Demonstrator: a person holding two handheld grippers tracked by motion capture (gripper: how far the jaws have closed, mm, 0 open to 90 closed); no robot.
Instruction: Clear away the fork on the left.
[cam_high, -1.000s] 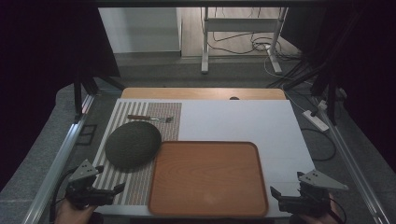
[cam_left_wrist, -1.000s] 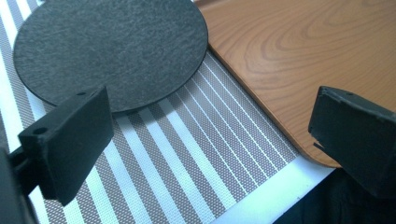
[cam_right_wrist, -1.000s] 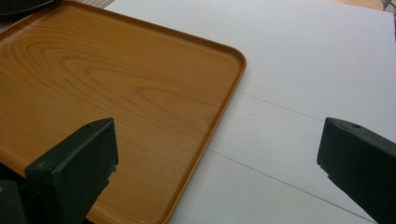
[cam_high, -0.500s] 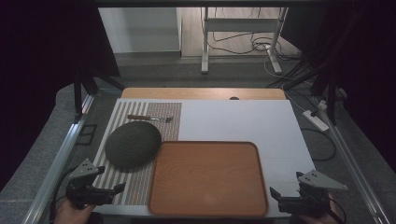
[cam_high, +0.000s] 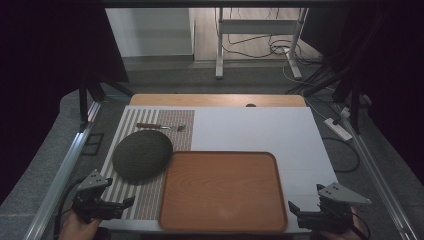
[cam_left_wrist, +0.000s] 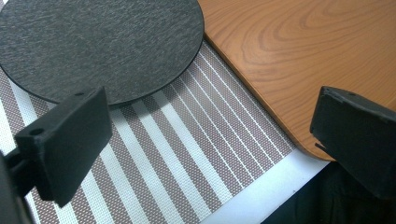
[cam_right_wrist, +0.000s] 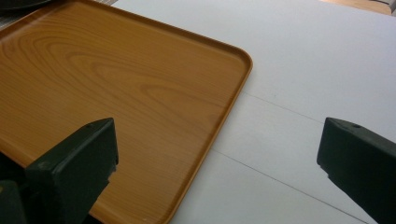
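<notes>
High view: wooden tray (cam_high: 222, 192) between left hand-held gripper (cam_high: 125, 203), right hand-held gripper (cam_high: 295, 209).

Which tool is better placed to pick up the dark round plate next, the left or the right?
Probably the left. The left tool, open, sits beside the dark round plate on the striped mat. The right tool, also open, is past the far side of the wooden tray.

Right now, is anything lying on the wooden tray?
No, the wooden tray is bare in the high view; the dark round plate sits beside it on the striped mat.
</notes>
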